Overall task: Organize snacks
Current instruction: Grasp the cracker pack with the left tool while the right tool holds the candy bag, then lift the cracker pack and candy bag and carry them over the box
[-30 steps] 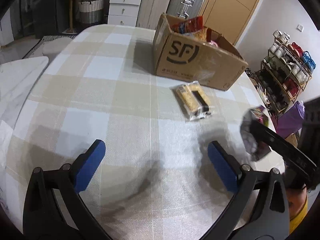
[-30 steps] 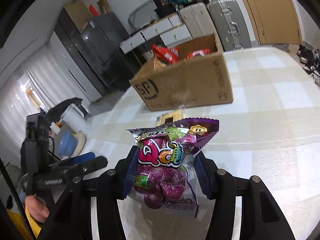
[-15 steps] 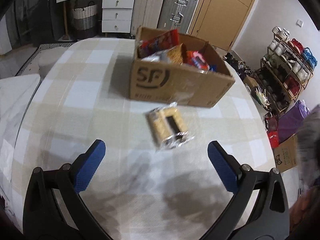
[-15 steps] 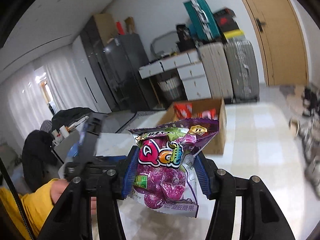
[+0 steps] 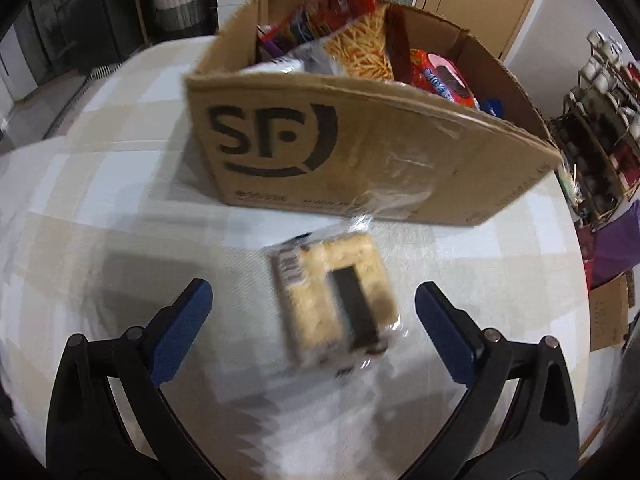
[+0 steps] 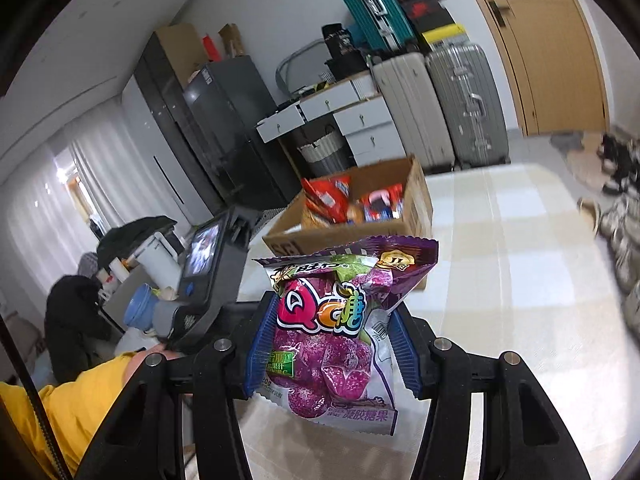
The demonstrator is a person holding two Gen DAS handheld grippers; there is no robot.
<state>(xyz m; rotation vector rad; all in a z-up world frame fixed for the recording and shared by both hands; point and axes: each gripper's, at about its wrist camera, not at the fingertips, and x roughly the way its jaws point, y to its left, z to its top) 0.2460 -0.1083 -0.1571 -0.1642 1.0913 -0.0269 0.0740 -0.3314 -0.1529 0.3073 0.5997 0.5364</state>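
A clear-wrapped pack of pale biscuits (image 5: 340,302) lies on the checked tablecloth (image 5: 120,208), just in front of a brown SF cardboard box (image 5: 340,152) holding several snack packs. My left gripper (image 5: 312,312) is open, its blue pads either side of the biscuit pack and apart from it. My right gripper (image 6: 332,344) is shut on a purple gummy candy bag (image 6: 340,320), held above the table. The box (image 6: 416,208) stands beyond it. The left gripper's body (image 6: 212,276) shows at the left in the right wrist view.
Suitcases (image 6: 464,100), white drawers (image 6: 356,120) and a door (image 6: 552,40) stand behind the table. A shoe rack (image 5: 600,120) and a small carton (image 5: 608,312) are off the table's right edge. The person's yellow sleeve (image 6: 80,400) is at lower left.
My left gripper has moved forward; the biscuit pack and box are now much closer, the pack between the pads. My right gripper has risen and holds the candy bag throughout.
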